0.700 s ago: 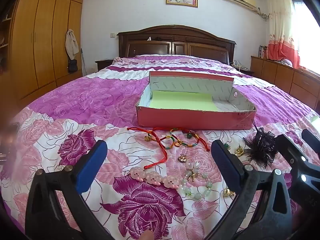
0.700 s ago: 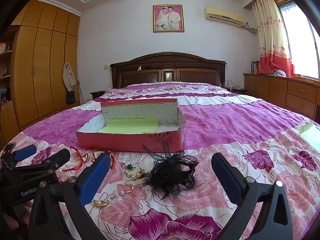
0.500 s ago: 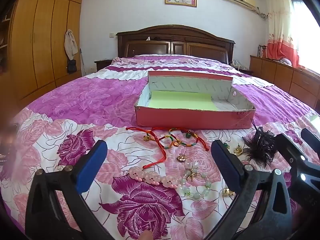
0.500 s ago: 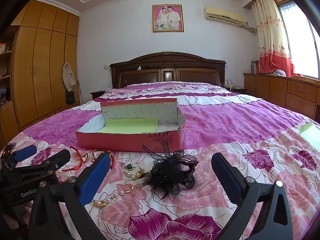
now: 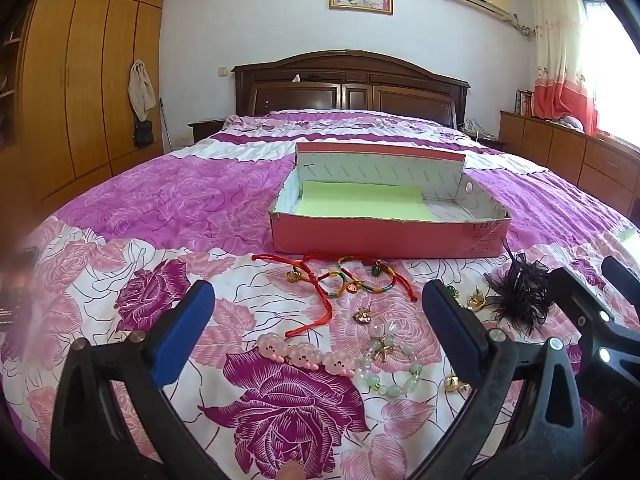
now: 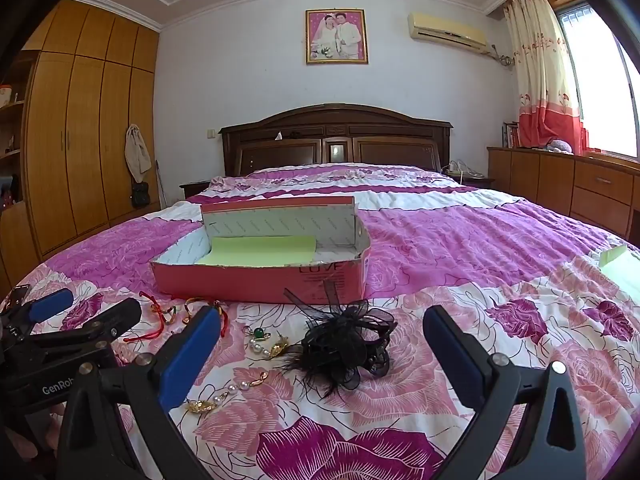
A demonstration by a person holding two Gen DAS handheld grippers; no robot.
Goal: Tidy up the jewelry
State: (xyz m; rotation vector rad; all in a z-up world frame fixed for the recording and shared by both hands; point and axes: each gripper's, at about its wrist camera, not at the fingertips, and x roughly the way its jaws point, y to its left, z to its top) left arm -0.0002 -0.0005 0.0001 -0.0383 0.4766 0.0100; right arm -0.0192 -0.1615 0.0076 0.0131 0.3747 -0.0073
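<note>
A pink open box (image 5: 384, 236) with a green sheet inside sits on the bed; it also shows in the right wrist view (image 6: 260, 284). In front of it lie red cord bracelets (image 5: 344, 280), a pink cloud hair clip (image 5: 304, 356), a green bead bracelet (image 5: 392, 372) and small gold pieces. A black feather hair clip (image 6: 348, 344) lies on the bedspread, with pearl and gold earrings (image 6: 264, 340) to its left. My left gripper (image 5: 316, 316) is open and empty, above the bracelets. My right gripper (image 6: 320, 340) is open and empty, around the black clip's position.
The purple floral bedspread (image 6: 480, 240) covers the whole bed. A dark headboard (image 6: 336, 140) stands at the far end. A wooden wardrobe (image 6: 80, 152) is on the left and low cabinets (image 6: 580, 188) on the right. A pale green sheet (image 6: 620, 264) lies at the right edge.
The left wrist view has shifted slightly, so the box and bracelets sit a little lower and left. The right gripper has hardly moved. Both stay open.
</note>
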